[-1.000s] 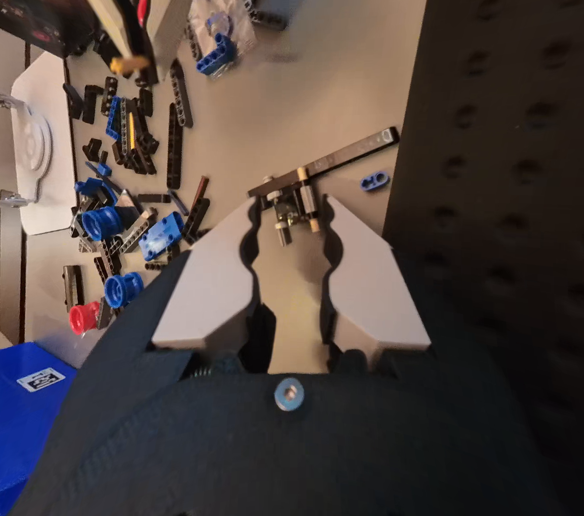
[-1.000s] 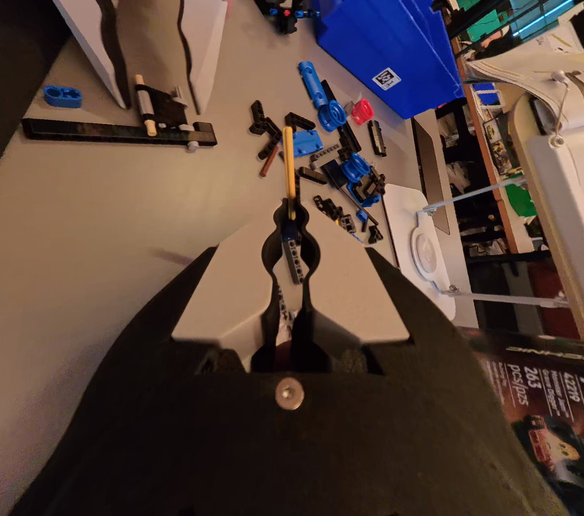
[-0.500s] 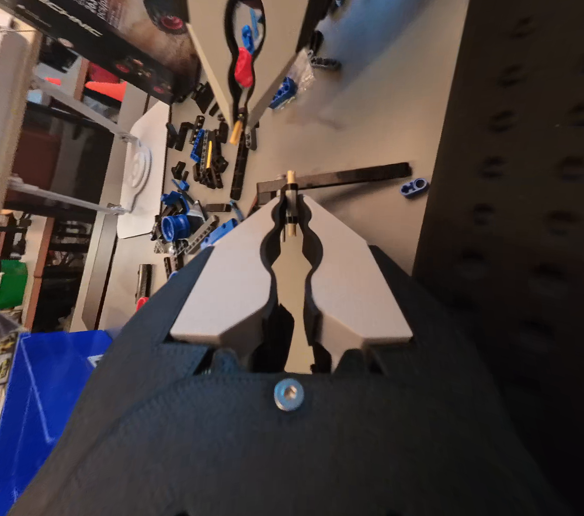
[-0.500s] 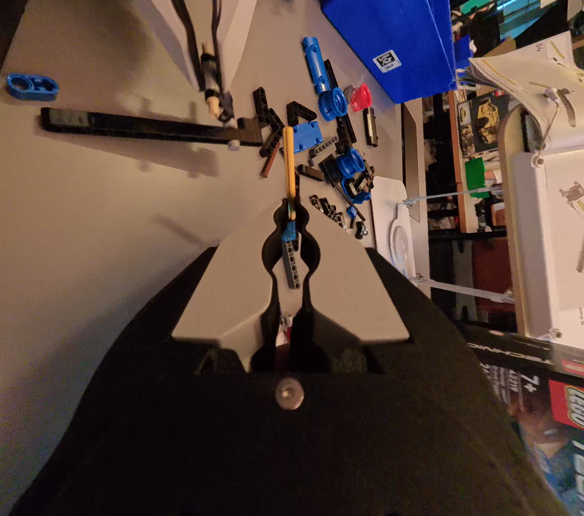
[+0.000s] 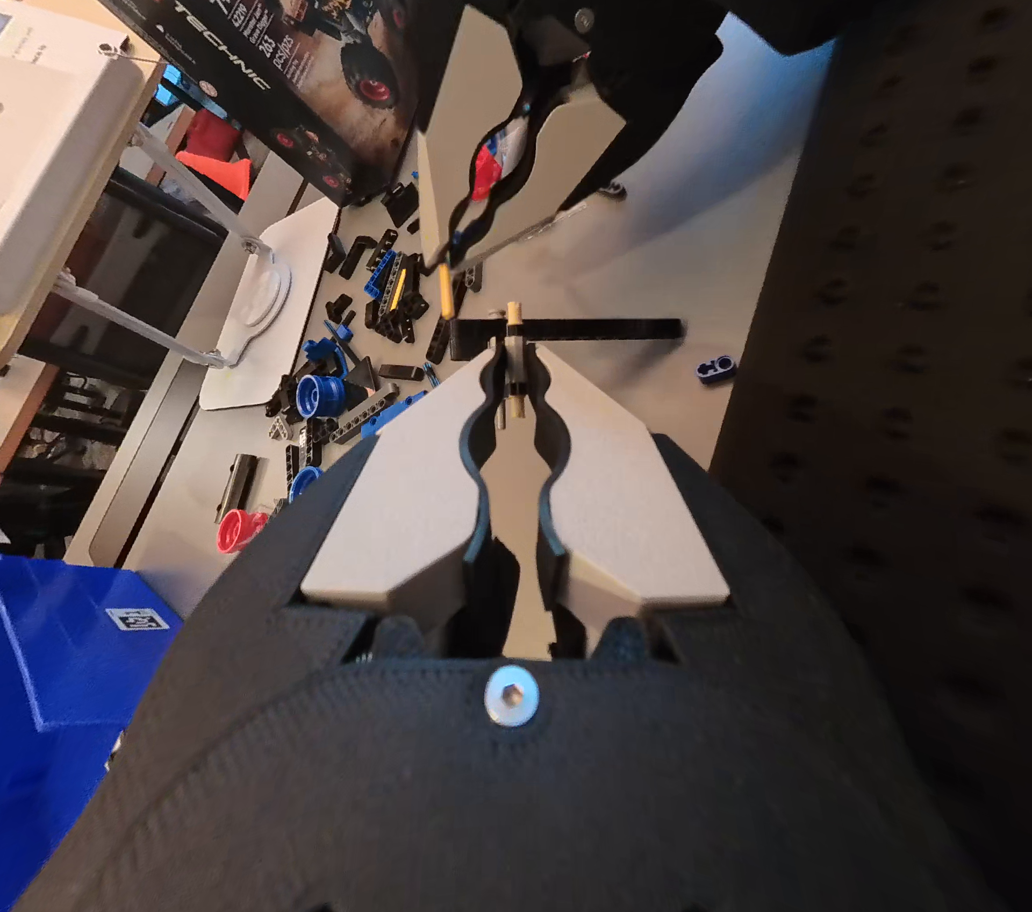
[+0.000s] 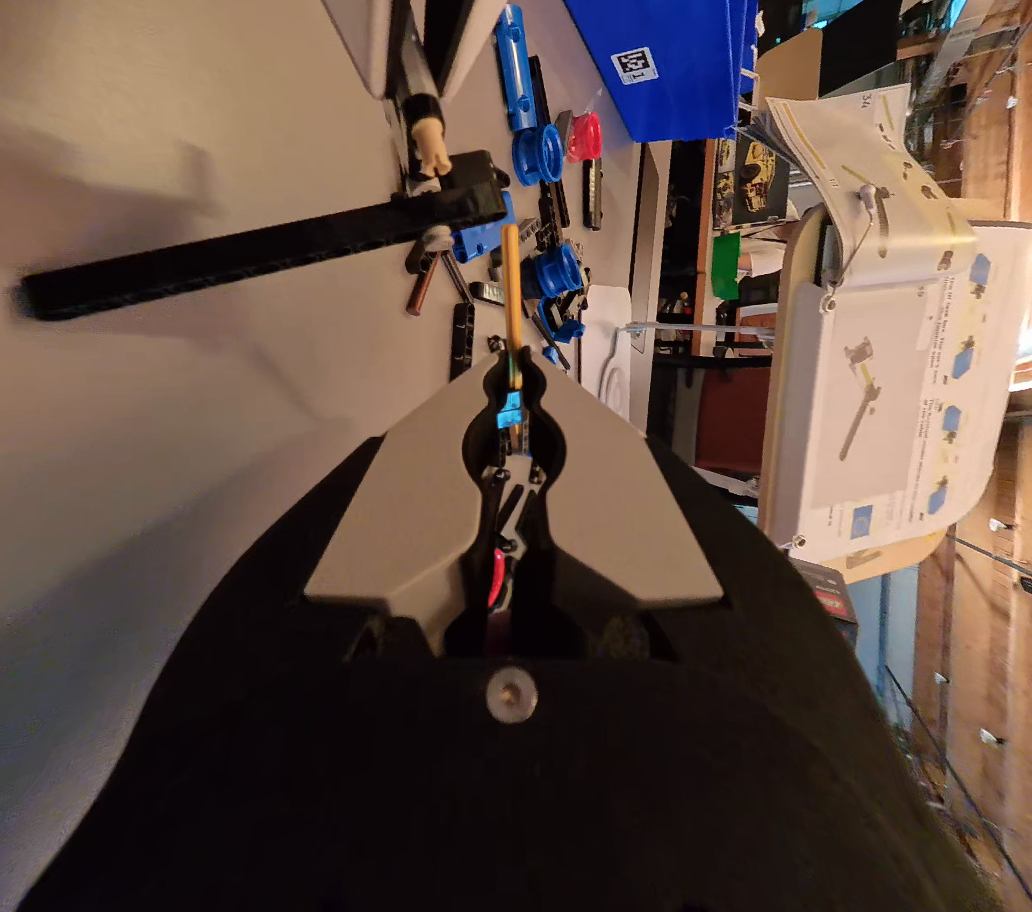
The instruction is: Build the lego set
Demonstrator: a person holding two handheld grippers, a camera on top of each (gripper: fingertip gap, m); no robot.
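A small sub-assembly of pins and sleeves (image 5: 515,364) is clamped between the tips of the left gripper (image 5: 515,371), and a long black beam (image 5: 564,330) joined to it is carried crosswise in front of the fingers, seemingly just above the table (image 5: 687,282). A thin yellow axle (image 6: 511,304) is pinched in the narrowly closed right gripper (image 6: 515,371), its free end pointing toward the near end of the beam without touching it. A pile of loose black and blue pieces (image 5: 385,298) is spread on the table beyond, with a red hub (image 5: 239,529) beside a blue bin (image 5: 61,661). A small blue link (image 5: 716,369) is left apart, near a dark perforated panel (image 5: 904,326). An open instruction booklet (image 6: 893,326) is propped on a stand, and the set's box (image 5: 290,19) is stood behind the pile.
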